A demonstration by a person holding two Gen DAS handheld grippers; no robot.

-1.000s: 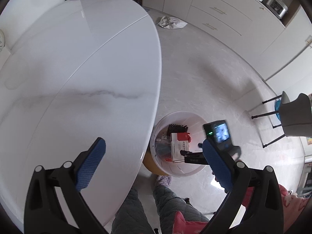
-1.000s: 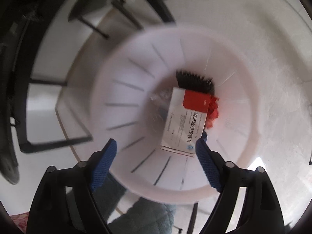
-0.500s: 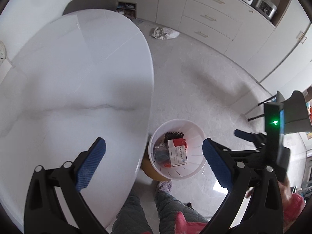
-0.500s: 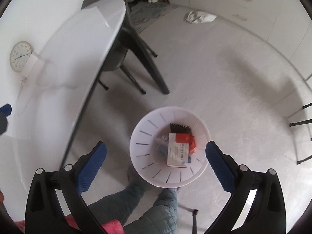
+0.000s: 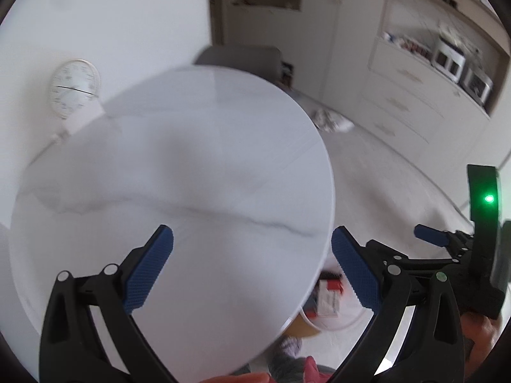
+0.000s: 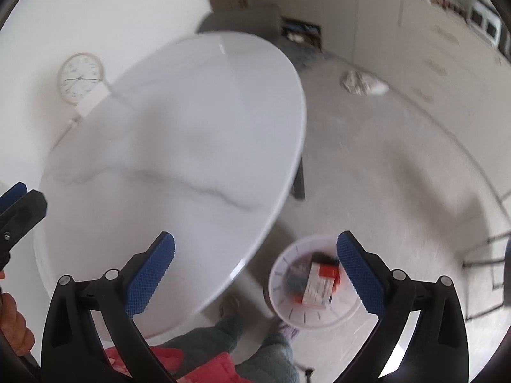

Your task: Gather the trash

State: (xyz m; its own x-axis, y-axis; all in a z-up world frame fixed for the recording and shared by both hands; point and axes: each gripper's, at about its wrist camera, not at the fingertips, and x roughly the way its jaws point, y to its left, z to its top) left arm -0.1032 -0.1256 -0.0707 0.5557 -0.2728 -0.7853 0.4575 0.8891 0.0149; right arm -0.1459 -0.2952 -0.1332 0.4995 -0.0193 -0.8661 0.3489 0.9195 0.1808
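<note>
A white waste bin (image 6: 281, 300) stands on the floor beside the round marble table (image 6: 179, 146). Inside it lie a white and red box (image 6: 319, 282) and some dark scraps. My right gripper (image 6: 255, 271) hangs open high above the table edge and the bin, nothing between its fingers. My left gripper (image 5: 252, 266) is open too, empty, over the table top (image 5: 179, 172). In the left wrist view the bin (image 5: 338, 322) peeks out past the table's rim with the box (image 5: 329, 296) in it. A crumpled white wrapper (image 6: 362, 83) lies on the far floor, also seen as the wrapper (image 5: 332, 121).
A wall clock (image 6: 80, 78) leans by the table's far left. A grey chair (image 6: 242, 19) stands behind the table. Cabinets with appliances (image 5: 447, 60) line the far right wall. Black chair legs (image 6: 485, 255) show at the right. The person's legs (image 6: 255, 344) are below.
Both grippers rose and tilted up from the bin; the table now fills both views. The right gripper left the box in the bin and spread wider.
</note>
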